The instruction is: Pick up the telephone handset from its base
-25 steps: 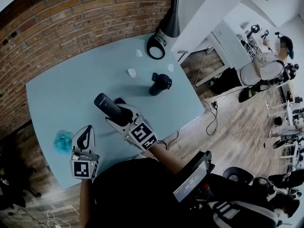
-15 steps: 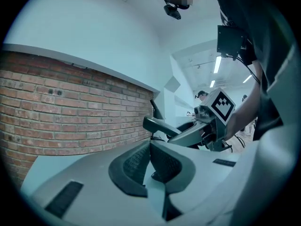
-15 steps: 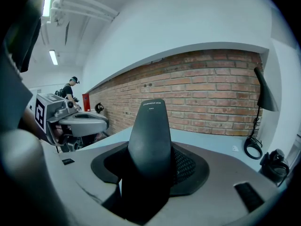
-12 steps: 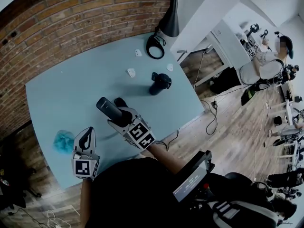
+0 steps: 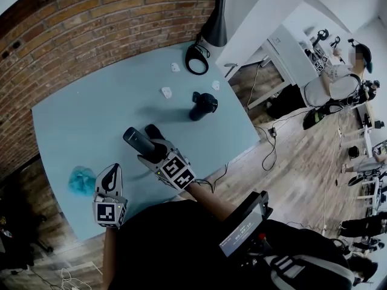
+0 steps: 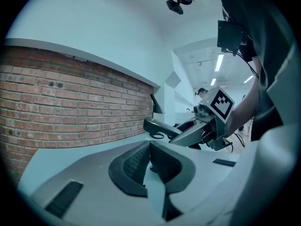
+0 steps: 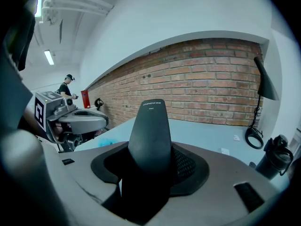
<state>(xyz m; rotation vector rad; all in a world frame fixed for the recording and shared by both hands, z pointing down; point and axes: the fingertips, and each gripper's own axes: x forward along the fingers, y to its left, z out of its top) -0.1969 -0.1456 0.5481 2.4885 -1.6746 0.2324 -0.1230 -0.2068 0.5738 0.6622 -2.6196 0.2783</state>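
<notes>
From up on the head we look steeply down on the blue table (image 5: pixel 91 113), both grippers close beneath us (the brick wall (image 5: pixel 91 17) curves along the top). Riding the left gripper (image 5: pixel 110 174) we sit low and near, facing along its jaws toward that wall, the right gripper (image 5: pixel 152 151) off to our right. Its own camera catches the left one in return, and all three views share tabletop and wall.

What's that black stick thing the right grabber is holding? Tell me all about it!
It's the telephone handset: long, slim and black, like matte plastic, with tiny pale print near its rounded far end. The right gripper clamps its lower part between both jaws. It sticks out, held up above the blue table, touching nothing else.
</notes>
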